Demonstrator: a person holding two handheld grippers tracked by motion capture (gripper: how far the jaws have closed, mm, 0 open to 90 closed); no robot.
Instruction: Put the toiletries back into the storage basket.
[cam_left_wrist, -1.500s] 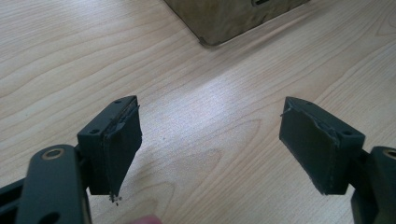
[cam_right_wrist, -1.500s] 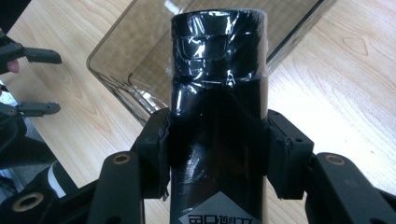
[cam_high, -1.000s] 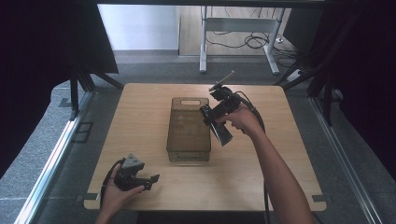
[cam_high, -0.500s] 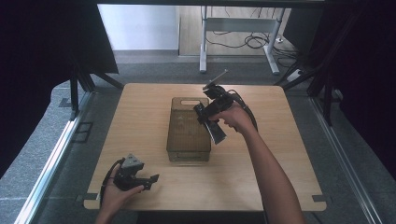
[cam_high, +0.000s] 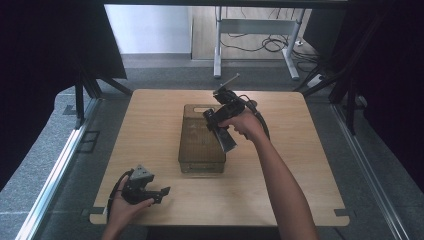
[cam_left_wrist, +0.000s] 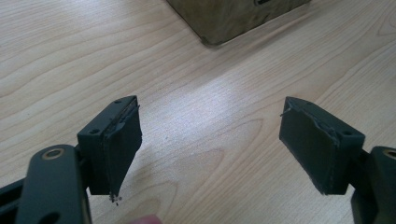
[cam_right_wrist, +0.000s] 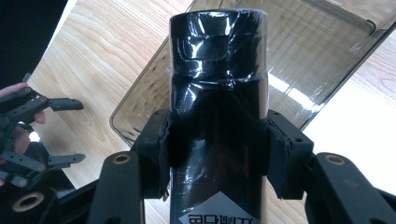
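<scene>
High view: the right gripper (cam_high: 221, 131) hangs over the right edge of a smoky clear bin (cam_high: 201, 137) that sits mid-counter (cam_high: 300, 175), and it carries a dark pack (cam_high: 223, 138) tilted down toward the bin. The left gripper (cam_high: 159, 194) rests near the counter's front left corner, well apart from the bin.

Left gripper view: its jaws stand wide apart with nothing between them, just bare wood and a corner of the bin (cam_left_wrist: 233, 16) ahead.

Right gripper view: the jaws are clamped on both sides of the pack (cam_right_wrist: 218, 107), a glossy black cylinder wrapped in film, and the open bin (cam_right_wrist: 317, 60) lies right beyond it.

The step looks like placing the pack in the bin. To do it well, bring the pack fully inside the rim, lower it close to the floor and lay it along the bin's length before releasing, since a slick round pack will probably roll. The left gripper could steady the bin.
</scene>
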